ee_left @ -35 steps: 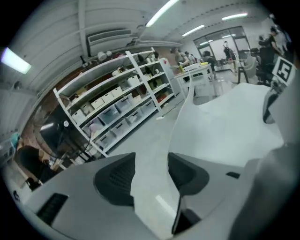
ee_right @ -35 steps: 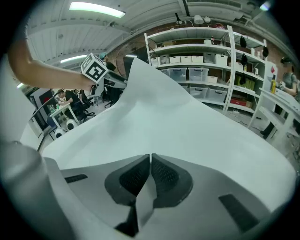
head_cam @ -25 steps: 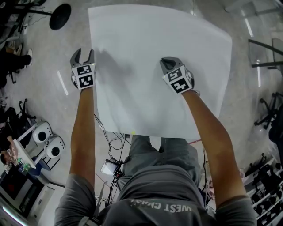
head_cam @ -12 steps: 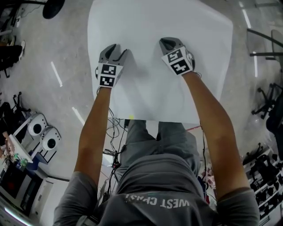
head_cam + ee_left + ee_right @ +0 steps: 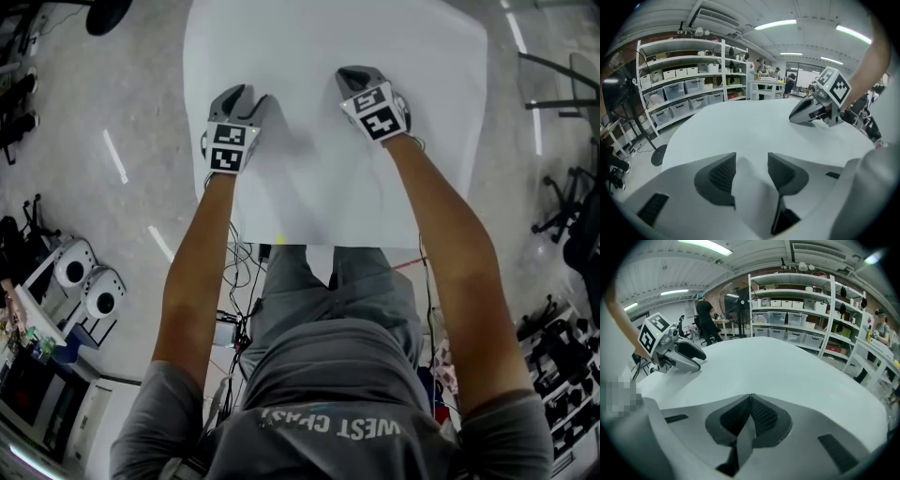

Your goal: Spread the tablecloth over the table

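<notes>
Bright ceiling strip lights [image 5: 776, 24] — soft shadows, fisheye-warped edges.

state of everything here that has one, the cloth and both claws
tablecloth: spread out, mostly flat
left claw: open, tips down at the tablecloth, cloth between its jaws but not pinched
right claw: shut, pinching what looks like a thin fold of the tablecloth

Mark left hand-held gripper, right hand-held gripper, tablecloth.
left hand-held gripper [image 5: 247, 95], head view, between its open fingertips.
right hand-held gripper [image 5: 347, 74], head view, tip of shut jaws.
tablecloth [image 5: 427, 61], head view, bare patch toward far right corner.
</notes>
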The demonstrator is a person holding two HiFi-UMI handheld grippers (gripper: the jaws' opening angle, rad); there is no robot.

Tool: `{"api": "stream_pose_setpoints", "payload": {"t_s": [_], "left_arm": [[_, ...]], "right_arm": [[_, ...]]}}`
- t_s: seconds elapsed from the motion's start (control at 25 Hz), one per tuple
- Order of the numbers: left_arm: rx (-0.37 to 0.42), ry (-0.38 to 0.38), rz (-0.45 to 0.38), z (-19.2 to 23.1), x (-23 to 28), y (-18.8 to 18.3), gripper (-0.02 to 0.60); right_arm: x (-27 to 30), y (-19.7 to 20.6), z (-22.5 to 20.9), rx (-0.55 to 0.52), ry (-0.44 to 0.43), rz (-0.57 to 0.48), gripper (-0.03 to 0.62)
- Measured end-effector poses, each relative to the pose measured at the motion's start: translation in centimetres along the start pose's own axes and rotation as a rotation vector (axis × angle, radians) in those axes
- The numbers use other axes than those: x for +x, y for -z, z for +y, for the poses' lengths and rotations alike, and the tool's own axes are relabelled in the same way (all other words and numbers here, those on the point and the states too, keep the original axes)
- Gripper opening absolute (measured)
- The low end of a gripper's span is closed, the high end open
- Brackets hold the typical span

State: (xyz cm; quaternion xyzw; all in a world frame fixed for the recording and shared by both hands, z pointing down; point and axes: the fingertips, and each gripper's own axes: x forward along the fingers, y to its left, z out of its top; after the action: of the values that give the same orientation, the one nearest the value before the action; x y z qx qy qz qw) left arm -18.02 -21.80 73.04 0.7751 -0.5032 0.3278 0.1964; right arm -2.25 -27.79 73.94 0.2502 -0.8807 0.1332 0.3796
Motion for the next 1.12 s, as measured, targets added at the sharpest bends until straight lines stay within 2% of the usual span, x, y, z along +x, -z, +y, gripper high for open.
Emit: {"api": "stream_pose_setpoints", "payload": {"t_s": [0.16,0.28,0.44,0.64,0.92,1.12], "left_arm": [[0.035,-0.006,0.008,0.0,-0.7,-1.0,0.209],[0.067,-0.006,-0.057,0.2,-2.6,-3.7,0.201],[0.089,-0.001,-0.164,-0.3,-6.6,-8.7,0.186],[0.111,0.029,-0.299,-1.6,-14.3,-14.5,0.133],[0.108,0.062,-0.479,-4.8,-27.5,-20.8,0.011],[0.105,0.095,-0.586,-5.9,-36.9,-23.7,-0.002]], "right_arm": [[-0.5,0.3,-0.5,0.085,-0.029,0.013,0.012],[-2.8,-1.1,-0.1,0.083,-0.015,-0.029,0.012],[-8.4,-4.9,0.9,0.083,0.034,-0.135,0.009],[-16.7,-11.5,5.0,0.099,0.059,-0.278,0.009],[-29.7,-20.9,12.4,-0.007,0.131,-0.463,0.009],[-36.9,-25.7,18.7,-0.048,0.141,-0.553,0.009]]}}
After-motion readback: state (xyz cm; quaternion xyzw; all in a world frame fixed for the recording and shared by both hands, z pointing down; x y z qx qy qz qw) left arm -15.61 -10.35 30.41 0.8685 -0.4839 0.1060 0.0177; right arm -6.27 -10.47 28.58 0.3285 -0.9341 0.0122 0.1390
